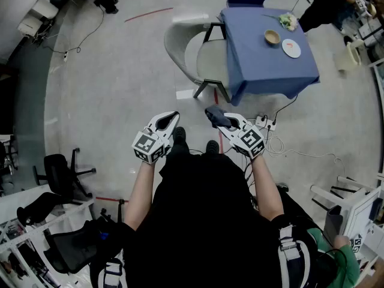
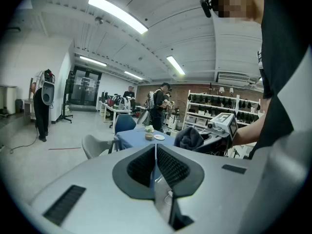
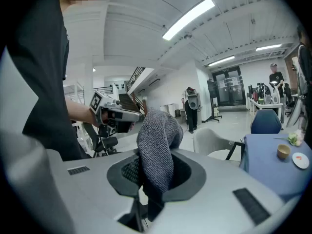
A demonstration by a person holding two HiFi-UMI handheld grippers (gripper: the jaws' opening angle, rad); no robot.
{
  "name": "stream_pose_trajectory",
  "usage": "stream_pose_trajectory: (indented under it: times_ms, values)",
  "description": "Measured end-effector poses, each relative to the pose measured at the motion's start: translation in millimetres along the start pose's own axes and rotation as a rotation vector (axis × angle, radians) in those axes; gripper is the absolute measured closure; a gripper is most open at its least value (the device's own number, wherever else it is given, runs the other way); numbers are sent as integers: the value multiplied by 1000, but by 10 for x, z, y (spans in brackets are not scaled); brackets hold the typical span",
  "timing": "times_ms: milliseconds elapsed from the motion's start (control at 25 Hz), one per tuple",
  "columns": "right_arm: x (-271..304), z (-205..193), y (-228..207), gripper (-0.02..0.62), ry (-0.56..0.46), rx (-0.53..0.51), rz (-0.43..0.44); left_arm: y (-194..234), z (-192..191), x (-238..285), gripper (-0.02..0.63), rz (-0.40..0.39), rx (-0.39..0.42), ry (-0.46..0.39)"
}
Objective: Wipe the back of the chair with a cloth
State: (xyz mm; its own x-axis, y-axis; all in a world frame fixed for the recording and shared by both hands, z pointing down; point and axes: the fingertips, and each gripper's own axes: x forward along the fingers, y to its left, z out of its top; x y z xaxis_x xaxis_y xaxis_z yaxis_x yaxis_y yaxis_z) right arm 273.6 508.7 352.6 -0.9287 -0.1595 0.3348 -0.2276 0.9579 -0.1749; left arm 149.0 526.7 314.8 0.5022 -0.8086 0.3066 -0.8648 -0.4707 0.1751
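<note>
While the person stands well back from the work, neither gripper is touching the chair.

Left side first. The left gripper [image 1: 170,119] is held out in front with its jaws pressed together and nothing between them; its own view confirms it is empty.

Ahead, at top centre of the head view, is the chair [image 1: 180,50]. It is a pale shell with its curved back toward the open floor and its seat side tucked against the table [image 1: 264,71]. It is well apart from both grippers.

Right of centre, the right gripper [image 1: 223,120] is pinching the cloth [image 1: 215,114], a dark grey knit wad. Its own view shows the jaws clamped on a lower fold, with the bulk standing loose above the pads.

Further right, a bowl [image 1: 272,36] and a plate [image 1: 291,48] sit on the table. On the floor near the person's feet lies a power strip [image 1: 264,123], with white cable looping off.

Judgement: the task has barely begun — the approach comes first, then the wipe.

Risks:
- The strip and cable lie close to the walking line. A step taken with eyes on the chair could snag them.
- The grip is on a fold only, so drag across the chair back may pull the cloth free.
- A hard push could slide the chair into the table and jolt the bowl and plate. The left gripper can't clamp the chair to steady it unless it opens.
</note>
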Motion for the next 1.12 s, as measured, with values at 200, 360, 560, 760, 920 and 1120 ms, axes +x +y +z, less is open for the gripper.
stream_pose_trajectory:
  times_ms: [200, 360, 560, 760, 920, 1120]
  values:
    - [143, 67, -45, 512, 8, -9, -4, 158, -16, -1, 575, -2, -7, -1]
    - [416, 156, -54, 512, 24, -13, -19, 463, -28, -56, 575, -13, -19, -3]
    - [757, 333, -153, 512, 47, -19, -40, 876, 94, -43, 575, -42, -18, -9]
    - [1123, 458, -240, 511, 59, -9, -67, 1262, 141, -40, 575, -67, -8, 0]
    - [1412, 532, -288, 511, 75, -14, -88, 1559, 165, -57, 575, -83, -6, 5]
    - [1746, 621, -359, 509, 85, -11, -109, 1920, 168, -90, 575, -103, -8, 8]
